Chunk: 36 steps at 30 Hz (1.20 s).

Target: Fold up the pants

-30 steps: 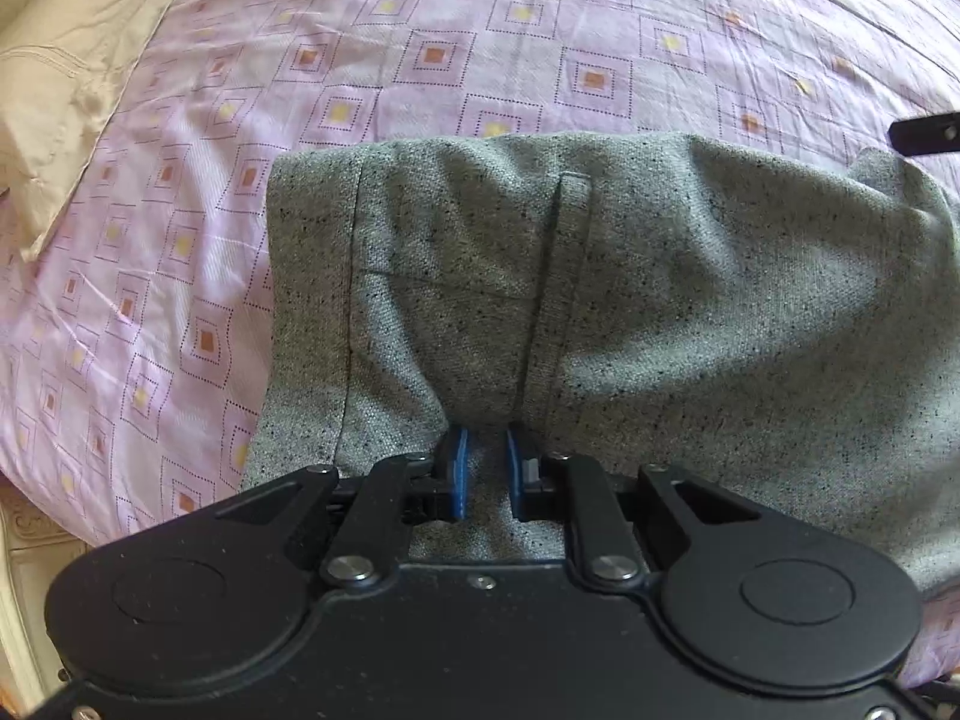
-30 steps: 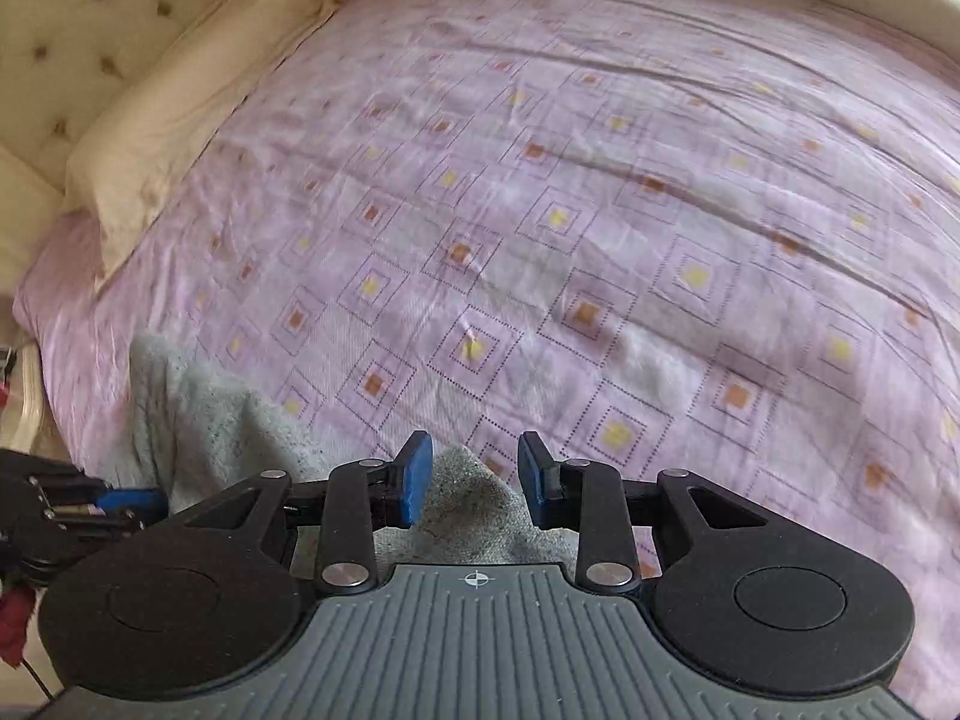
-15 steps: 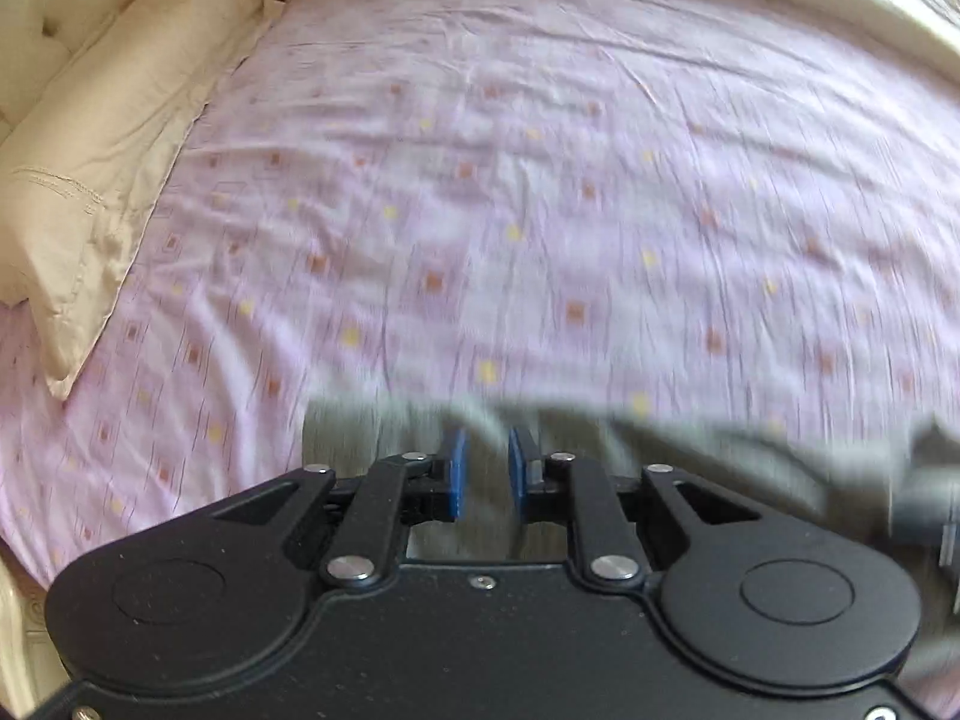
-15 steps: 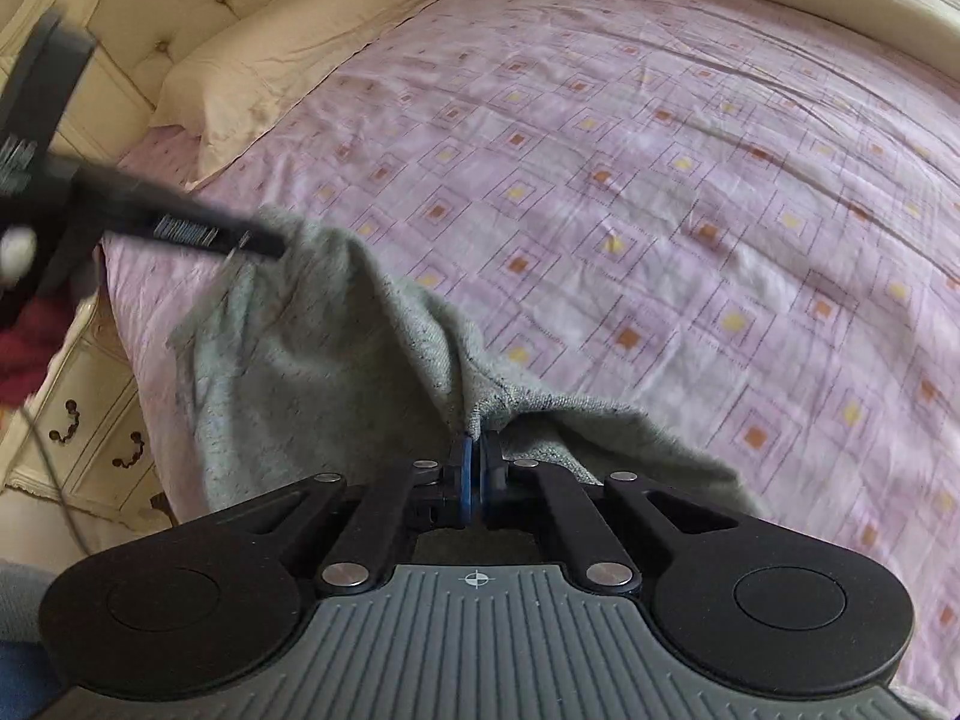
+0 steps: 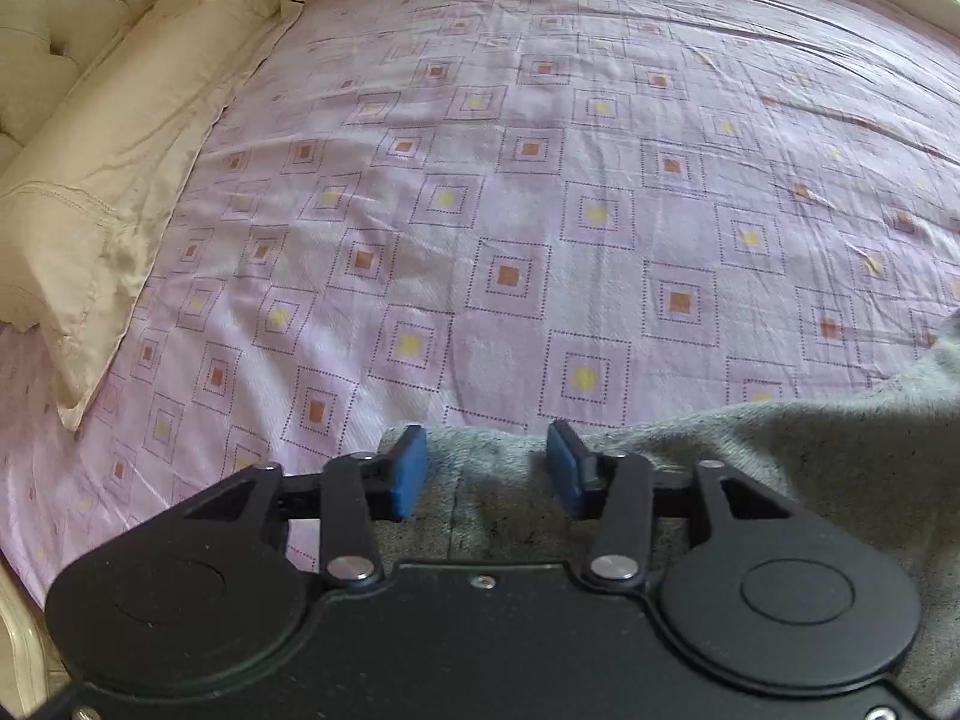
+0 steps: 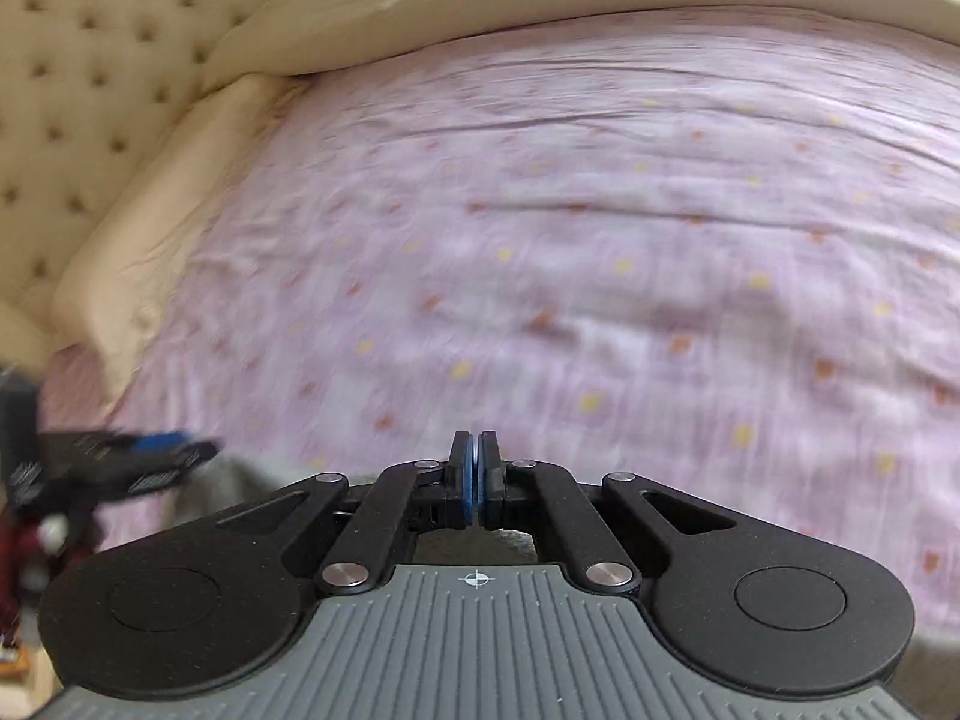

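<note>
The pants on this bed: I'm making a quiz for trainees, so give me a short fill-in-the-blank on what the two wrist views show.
1. The grey pants lie on a sheet whose main colour is ____.
2. The left tool has its blue pads standing ____.
3. The right tool has its pads pressed ____.
4. The cream pillow lies along the sheet's ____ edge in the left wrist view.

Missing words: pink; apart; together; left

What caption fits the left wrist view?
Left hand-held gripper, just opened, over grey pants on the lilac bedsheet.
</note>
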Each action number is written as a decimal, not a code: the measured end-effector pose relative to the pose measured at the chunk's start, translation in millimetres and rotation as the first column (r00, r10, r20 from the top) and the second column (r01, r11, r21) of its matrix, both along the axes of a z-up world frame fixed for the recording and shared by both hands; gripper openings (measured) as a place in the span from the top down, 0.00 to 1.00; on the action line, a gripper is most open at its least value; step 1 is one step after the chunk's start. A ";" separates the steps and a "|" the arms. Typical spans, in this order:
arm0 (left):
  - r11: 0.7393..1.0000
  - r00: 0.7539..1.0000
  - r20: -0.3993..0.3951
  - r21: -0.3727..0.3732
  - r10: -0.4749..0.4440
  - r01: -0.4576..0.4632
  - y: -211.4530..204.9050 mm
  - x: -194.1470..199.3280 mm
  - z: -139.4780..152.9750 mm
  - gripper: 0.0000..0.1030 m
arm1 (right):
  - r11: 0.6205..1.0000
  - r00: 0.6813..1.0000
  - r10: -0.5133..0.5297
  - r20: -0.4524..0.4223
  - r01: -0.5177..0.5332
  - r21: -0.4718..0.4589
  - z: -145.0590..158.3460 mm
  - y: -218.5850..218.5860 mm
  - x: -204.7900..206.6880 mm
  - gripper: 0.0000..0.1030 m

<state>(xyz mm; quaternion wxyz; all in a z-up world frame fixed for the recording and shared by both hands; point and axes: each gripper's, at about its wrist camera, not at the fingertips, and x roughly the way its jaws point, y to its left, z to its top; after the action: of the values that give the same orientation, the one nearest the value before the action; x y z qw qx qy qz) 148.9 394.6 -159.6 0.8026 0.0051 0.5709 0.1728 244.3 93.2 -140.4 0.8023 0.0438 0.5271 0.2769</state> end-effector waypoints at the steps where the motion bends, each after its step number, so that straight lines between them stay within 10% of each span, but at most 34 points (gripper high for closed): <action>1: 1.000 1.000 0.008 -0.015 0.012 -0.012 4.3 -2.4 -0.3 0.39 | 1.000 1.000 -0.023 0.000 0.023 -0.019 -3.6 -2.2 8.4 1.00; 6: 0.993 0.997 0.030 -0.099 0.071 -0.068 21.9 -5.6 1.1 0.36 | 0.994 0.997 -0.031 -0.076 0.038 0.104 -4.4 -23.8 21.8 0.95; 15: 0.999 0.999 0.024 -0.030 0.022 -0.022 7.5 -1.3 -5.0 0.36 | 0.983 0.966 0.171 -0.194 -0.154 0.099 -34.2 21.1 25.1 0.75; 22: 0.997 0.998 0.022 -0.056 0.051 -0.050 14.0 -1.1 -10.2 0.34 | 0.909 0.878 0.414 -0.241 -0.382 0.170 -12.6 38.9 -28.3 0.73; 28: 0.996 0.998 -0.005 -0.068 0.062 -0.062 16.6 4.3 -14.3 0.34 | 0.958 0.923 0.288 -0.256 -0.274 0.089 -22.0 41.2 -18.0 0.73; 32: 0.997 0.999 0.000 -0.068 0.042 -0.042 16.2 1.6 -13.9 0.34 | 0.974 0.973 0.206 -0.107 -0.193 0.117 3.2 24.9 -3.9 0.73; 36: 0.995 0.998 0.012 -0.082 0.062 -0.060 17.9 -0.6 -15.1 0.34 | 0.967 0.964 0.256 -0.075 -0.255 0.021 -9.9 35.1 17.5 0.70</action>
<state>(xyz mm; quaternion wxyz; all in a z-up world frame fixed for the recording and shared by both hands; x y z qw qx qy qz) 148.3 412.5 -174.7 0.8007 -0.0466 0.5715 0.1737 261.7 128.3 -150.3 0.7387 -0.0096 0.5572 0.3792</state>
